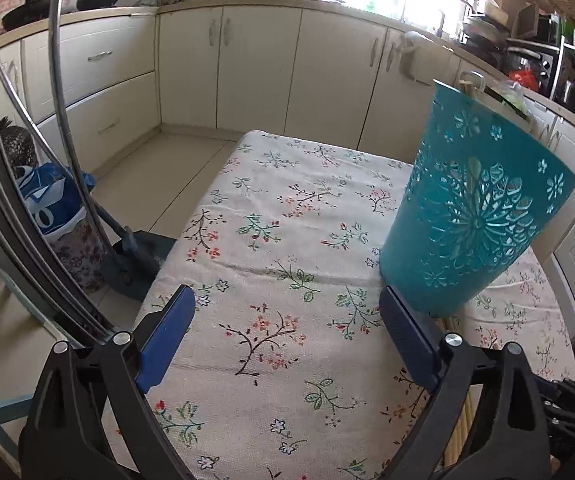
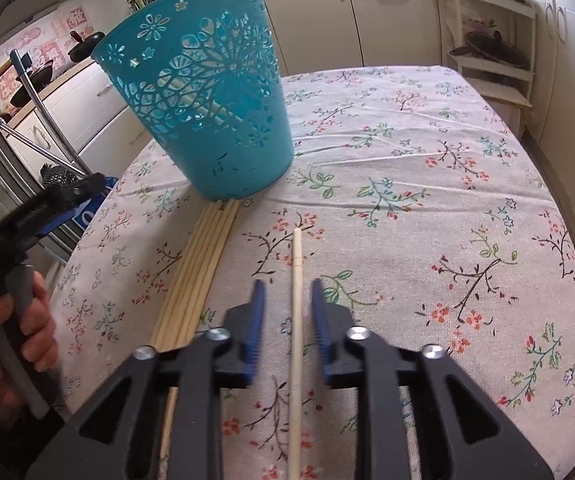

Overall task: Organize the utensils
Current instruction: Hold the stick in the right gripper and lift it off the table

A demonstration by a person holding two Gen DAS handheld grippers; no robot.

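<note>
Risk: the lone chopstick (image 2: 296,280) is thin and round, so it may roll out or pivot if the right tongs (image 2: 287,300) close off-centre; the bin (image 2: 207,112) looks tilted and light (it seems propped on the bundle (image 2: 199,272)) and a knock could tip it.
Right tongs: part open, straddling the lone chopstick just short of the bin, not yet gripping.
Left tongs (image 1: 287,320): wide open, empty, beside the bin's base.
Chopsticks: on the desk (image 2: 427,184); bundle tips run under the bin.
</note>
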